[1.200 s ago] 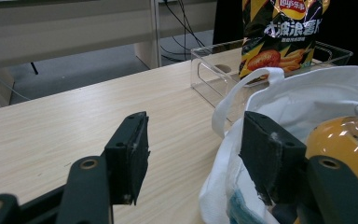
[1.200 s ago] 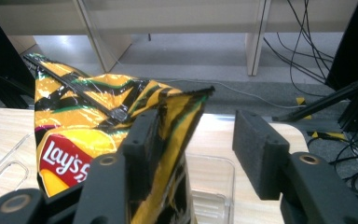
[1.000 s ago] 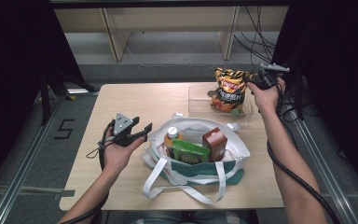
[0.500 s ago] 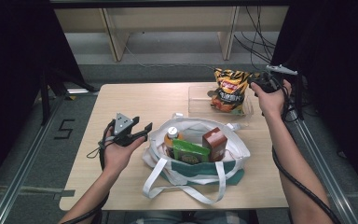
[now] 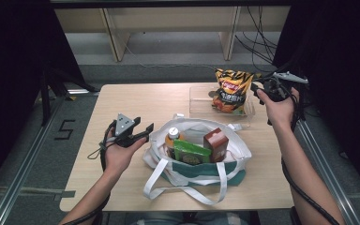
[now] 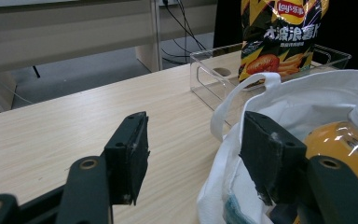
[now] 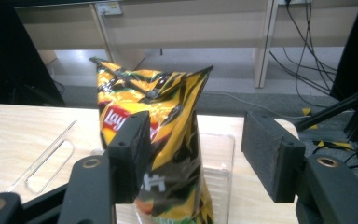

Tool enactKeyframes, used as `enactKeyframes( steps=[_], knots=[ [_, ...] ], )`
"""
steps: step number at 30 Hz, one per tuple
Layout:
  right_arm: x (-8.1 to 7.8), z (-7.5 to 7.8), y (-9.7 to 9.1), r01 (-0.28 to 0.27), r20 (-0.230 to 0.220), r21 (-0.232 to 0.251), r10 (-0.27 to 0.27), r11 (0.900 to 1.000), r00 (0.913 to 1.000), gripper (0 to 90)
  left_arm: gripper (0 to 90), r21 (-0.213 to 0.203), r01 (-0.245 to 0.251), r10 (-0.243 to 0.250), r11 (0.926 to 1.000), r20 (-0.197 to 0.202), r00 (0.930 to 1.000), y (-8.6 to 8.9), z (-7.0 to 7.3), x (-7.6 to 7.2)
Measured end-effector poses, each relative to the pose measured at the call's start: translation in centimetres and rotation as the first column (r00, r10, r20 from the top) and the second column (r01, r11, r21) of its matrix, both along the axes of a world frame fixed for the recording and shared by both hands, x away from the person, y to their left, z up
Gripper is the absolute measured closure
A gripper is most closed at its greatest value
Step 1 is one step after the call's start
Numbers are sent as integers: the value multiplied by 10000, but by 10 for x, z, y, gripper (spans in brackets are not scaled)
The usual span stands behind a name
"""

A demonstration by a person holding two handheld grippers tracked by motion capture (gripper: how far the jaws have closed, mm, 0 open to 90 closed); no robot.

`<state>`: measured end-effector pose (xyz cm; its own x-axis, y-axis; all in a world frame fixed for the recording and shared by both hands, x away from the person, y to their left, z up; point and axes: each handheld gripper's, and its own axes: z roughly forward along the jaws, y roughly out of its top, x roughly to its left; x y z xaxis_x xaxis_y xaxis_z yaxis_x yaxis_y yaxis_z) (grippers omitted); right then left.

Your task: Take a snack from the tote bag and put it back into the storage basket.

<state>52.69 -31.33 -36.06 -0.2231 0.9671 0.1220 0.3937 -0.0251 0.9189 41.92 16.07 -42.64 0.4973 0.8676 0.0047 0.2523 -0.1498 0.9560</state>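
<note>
A yellow and black chips bag (image 5: 229, 89) stands upright in a clear plastic tray (image 5: 200, 107) at the back right of the table. Just right of it, my right gripper (image 5: 258, 88) is open; its jaws have just been opening. In the right gripper view, the chips bag (image 7: 168, 107) is ahead of the right gripper (image 7: 196, 154), with nothing pressed between the pads. My left gripper (image 5: 143, 132) is open at the left rim of a white tote bag (image 5: 236, 152). The left gripper view shows the left gripper (image 6: 193, 154), whose right jaw is over the tote bag (image 6: 307, 102).
The tote holds an orange drink bottle (image 5: 172, 136), a green packet (image 5: 192, 152) and a red-brown carton (image 5: 215, 140). Its white handles trail toward the near table edge. Bare wood table (image 5: 136, 101) lies to the left and behind. Cables hang beyond the far right corner.
My right gripper has drawn back to the right, away from the chips bag, with its jaws wider. The bag stays standing in the tray. My left gripper has not moved.
</note>
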Motion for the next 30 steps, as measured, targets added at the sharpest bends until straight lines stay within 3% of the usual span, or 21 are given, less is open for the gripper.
enactKeyframes(
  steps=[7, 11, 12, 16, 17, 18, 22, 23, 24, 26, 30],
  knots=[
    [-19, -2, 5, -490, -129, -116, 489, 9987, 9987, 429, 411, 17, 54, -55, 10000, 28, 10000, -1, -1, 0],
    [-33, -4, 11, -657, -150, 57, 657, 9978, 9977, 427, 410, -23, 31, -31, 10000, 31, 10000, 0, -1, 0],
    [-35, -4, 11, -861, -112, -158, 860, 9962, 9962, 426, 410, -33, 37, -37, 10000, 34, 10000, 0, -1, 1],
    [-50, -4, 19, -974, -116, 265, 977, 9949, 9951, 404, 410, -11, 93, -92, 10000, 43, 9999, -1, -1, 0],
    [-51, -5, 18, -1144, 45, 59, 1143, 9934, 9934, 398, 410, -20, 99, -99, 9999, 52, 9999, 0, -1, 1],
    [-56, -5, 21, -1091, -129, 293, 1095, 9936, 9939, 393, 409, -39, 98, -98, 9999, 45, 9999, 0, -1, 1],
    [-66, -1, 25, -1278, -44, 280, 1280, 9914, 9918, 374, 399, -48, 34, -34, 10000, 46, 10000, 0, -1, 1],
    [-69, 0, 25, -1395, 43, 60, 1395, 9902, 9902, 369, 399, -62, 42, -42, 10000, 70, 10000, 0, -1, 1],
    [-73, 2, 27, -1363, 25, 208, 1362, 9905, 9907, 368, 399, -53, 38, -38, 10000, 94, 9999, 0, -1, 1],
    [-79, 4, 28, -1529, 232, 22, 1528, 9882, 9880, 366, 398, -112, 20, -19, 9999, 76, 10000, 1, -2, 1],
    [-91, 4, 35, -1929, 199, 184, 1925, 9811, 9811, 354, 395, -85, 17, -17, 10000, 8, 10000, 2, -4, 2]
  ],
)
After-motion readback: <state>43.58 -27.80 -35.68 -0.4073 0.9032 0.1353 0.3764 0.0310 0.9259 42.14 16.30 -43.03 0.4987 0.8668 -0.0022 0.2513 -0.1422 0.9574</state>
